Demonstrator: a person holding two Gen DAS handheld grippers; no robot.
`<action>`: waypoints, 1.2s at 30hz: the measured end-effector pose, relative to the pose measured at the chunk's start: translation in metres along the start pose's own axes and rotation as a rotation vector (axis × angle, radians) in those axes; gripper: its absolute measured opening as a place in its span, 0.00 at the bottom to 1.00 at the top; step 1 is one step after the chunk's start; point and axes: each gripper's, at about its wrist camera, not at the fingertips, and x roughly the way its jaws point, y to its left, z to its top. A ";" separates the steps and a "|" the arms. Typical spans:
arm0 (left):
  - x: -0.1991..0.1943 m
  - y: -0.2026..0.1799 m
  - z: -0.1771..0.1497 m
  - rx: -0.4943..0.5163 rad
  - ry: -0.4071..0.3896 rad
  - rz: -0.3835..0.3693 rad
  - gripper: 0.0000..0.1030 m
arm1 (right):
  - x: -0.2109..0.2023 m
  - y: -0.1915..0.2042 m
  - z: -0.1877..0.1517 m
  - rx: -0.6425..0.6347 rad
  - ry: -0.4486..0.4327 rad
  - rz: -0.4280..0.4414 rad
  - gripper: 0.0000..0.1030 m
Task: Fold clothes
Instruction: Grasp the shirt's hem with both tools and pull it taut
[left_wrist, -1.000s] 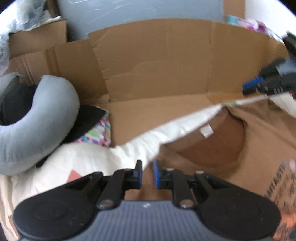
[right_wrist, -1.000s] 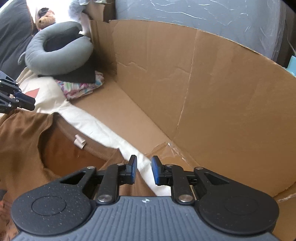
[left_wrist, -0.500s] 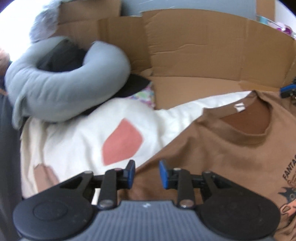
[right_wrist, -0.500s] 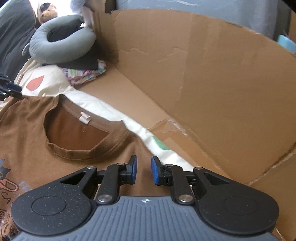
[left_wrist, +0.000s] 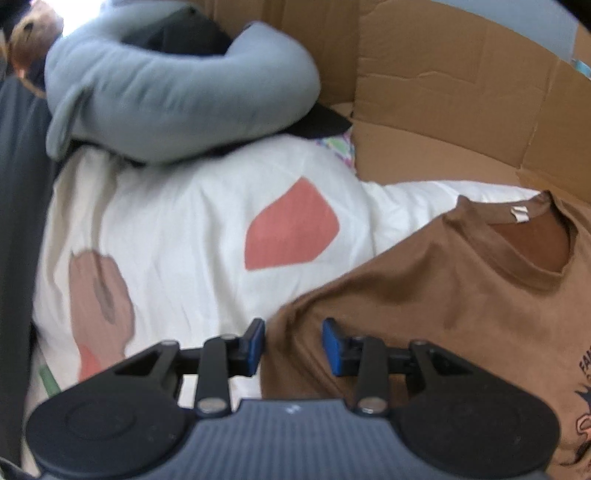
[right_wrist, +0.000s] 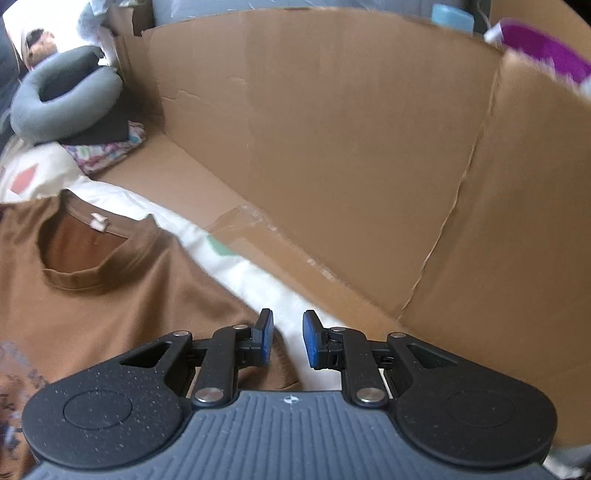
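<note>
**Shirt flat on sheet, both grippers over its shoulders, nothing gripped**

Shirt (left_wrist: 461, 314): brown tee, lying spread on the white sheet (left_wrist: 192, 229), collar toward the cardboard, print side up.

Left gripper (left_wrist: 293, 345): jaws opening, pointed steeply down over the shirt's shoulder edge. Shirt edge runs up between the pads; left pad is over sheet, right pad over brown cloth. Pads not pressing on anything, nothing held.

Right gripper (right_wrist: 288, 339): jaws slightly apart, released, empty. Left pad sits over the shirt's other shoulder edge, right pad over sheet. Whether tips touch the cloth, can't tell.

Outward from left gripper: red patch (left_wrist: 291, 225) on the sheet just ahead, brown patch to its left. Collar with white tag (left_wrist: 521, 214) ahead-right. Grey neck pillow (left_wrist: 177, 92) further ahead-left, lying on dark cloth at the sheet's far end.

Outward from right gripper: cardboard wall (right_wrist: 351, 147) ahead and right, its floor flap running alongside the sheet. Collar ahead-left. Pillow far ahead-left, on a stack of folded patterned cloth (right_wrist: 107, 151). Purple thing (right_wrist: 543, 51) behind the wall's top right, blurred.
</note>
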 end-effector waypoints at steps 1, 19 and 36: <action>0.002 0.001 -0.001 -0.016 0.009 -0.007 0.25 | 0.000 0.000 -0.002 0.005 0.001 0.010 0.25; -0.004 0.004 0.028 -0.020 -0.079 0.032 0.05 | 0.017 -0.001 -0.017 0.003 0.080 -0.009 0.04; 0.005 0.024 0.061 -0.056 -0.076 0.157 0.06 | 0.036 0.004 0.020 0.001 0.068 -0.136 0.03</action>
